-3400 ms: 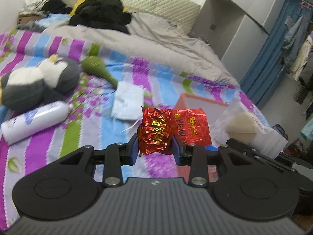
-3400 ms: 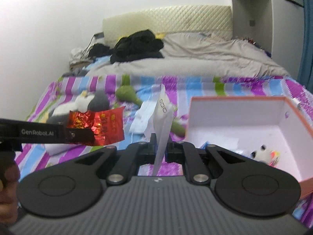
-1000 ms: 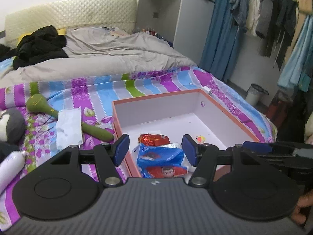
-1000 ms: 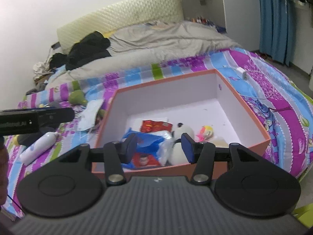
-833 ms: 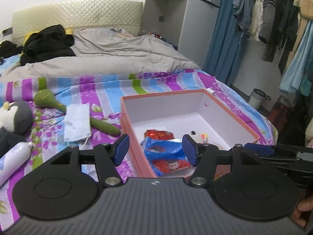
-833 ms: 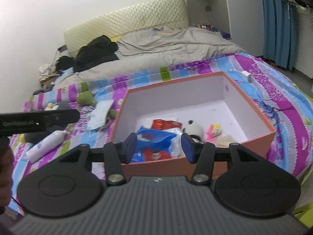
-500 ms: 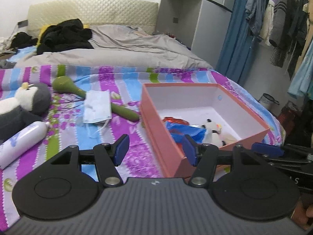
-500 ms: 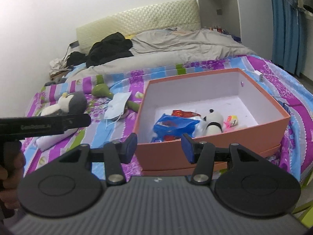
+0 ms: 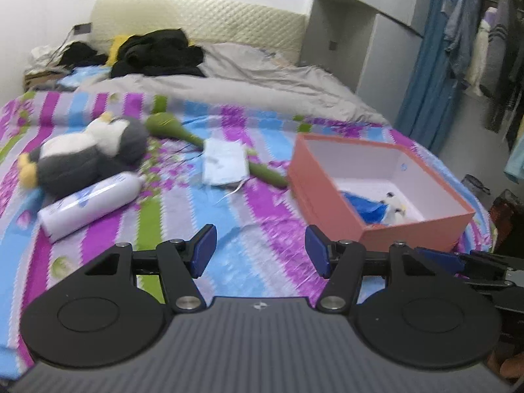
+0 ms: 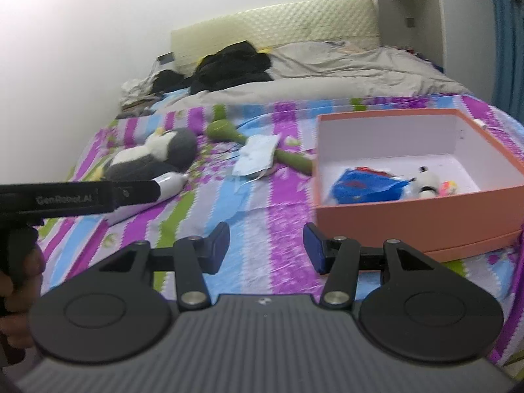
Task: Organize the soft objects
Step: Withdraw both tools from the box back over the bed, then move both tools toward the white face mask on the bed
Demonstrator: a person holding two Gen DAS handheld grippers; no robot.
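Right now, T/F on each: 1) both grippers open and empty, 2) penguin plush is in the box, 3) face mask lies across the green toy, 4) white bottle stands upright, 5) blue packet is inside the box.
1) True. The left gripper and the right gripper are both open, with nothing between the fingers.
2) False. The penguin plush lies on the bedspread, outside the orange box.
3) True. The face mask overlaps the green toy.
4) False. The white bottle lies on its side beside the plush.
5) True. The blue packet is inside the box.
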